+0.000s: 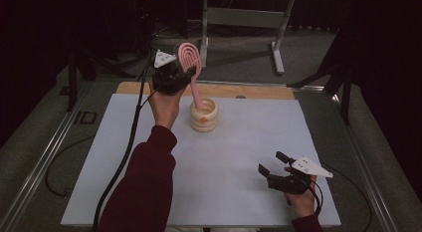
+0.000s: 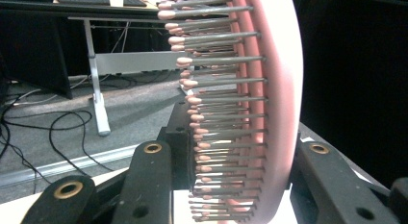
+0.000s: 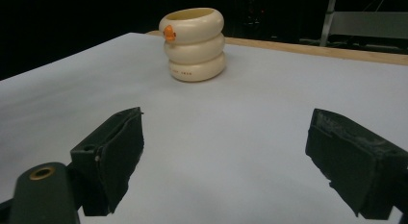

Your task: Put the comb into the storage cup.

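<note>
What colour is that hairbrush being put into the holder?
Pink: the hairbrush has grey bristles with pink tips, clearest in the left gripper view.

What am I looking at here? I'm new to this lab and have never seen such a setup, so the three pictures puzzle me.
No machine works here: a person holds a hand-held gripper in each hand. The high view looks down on a table covered by a white sheet. The other two pictures come from cameras riding on each gripper, looking along its black fingers. The left gripper is shut on the head of a pink plastic hairbrush, whose handle reaches down into a cream ribbed holder shaped like three stacked rings, with a small orange mark. In the left gripper view the brush's bristles show up close. The right gripper rests near the table's front edge, open and holding nothing, aimed at the holder.
</note>
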Demonstrator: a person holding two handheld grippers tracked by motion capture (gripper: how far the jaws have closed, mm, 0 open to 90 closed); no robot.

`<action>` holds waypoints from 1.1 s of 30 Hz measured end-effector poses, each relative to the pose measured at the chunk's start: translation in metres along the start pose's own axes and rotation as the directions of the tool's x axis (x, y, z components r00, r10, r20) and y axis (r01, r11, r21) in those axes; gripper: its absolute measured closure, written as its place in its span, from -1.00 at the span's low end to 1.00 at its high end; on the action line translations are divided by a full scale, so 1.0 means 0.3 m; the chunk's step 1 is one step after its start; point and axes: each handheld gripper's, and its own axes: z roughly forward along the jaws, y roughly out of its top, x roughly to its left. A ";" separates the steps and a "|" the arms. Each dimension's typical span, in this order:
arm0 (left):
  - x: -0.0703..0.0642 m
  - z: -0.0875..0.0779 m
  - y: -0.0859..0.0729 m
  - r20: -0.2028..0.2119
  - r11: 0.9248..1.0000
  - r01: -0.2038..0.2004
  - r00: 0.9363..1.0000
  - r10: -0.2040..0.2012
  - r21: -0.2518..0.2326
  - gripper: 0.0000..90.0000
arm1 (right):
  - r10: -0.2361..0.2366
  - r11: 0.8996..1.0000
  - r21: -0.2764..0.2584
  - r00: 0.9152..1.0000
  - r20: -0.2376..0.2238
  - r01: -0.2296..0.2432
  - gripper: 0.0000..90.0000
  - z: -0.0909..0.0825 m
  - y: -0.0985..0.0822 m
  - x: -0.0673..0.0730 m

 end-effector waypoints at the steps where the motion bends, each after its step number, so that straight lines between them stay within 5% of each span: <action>1: 0.001 0.002 -0.001 0.000 1.000 0.000 1.000 0.000 0.001 0.42 | 0.000 1.000 0.000 1.000 0.000 0.000 -0.71 0.000 0.000 0.000; 33: -0.019 0.075 -0.049 -0.017 1.000 0.022 1.000 -0.022 0.011 0.42 | 0.006 1.000 0.000 1.000 -0.011 -0.006 -0.70 0.000 -0.003 -0.003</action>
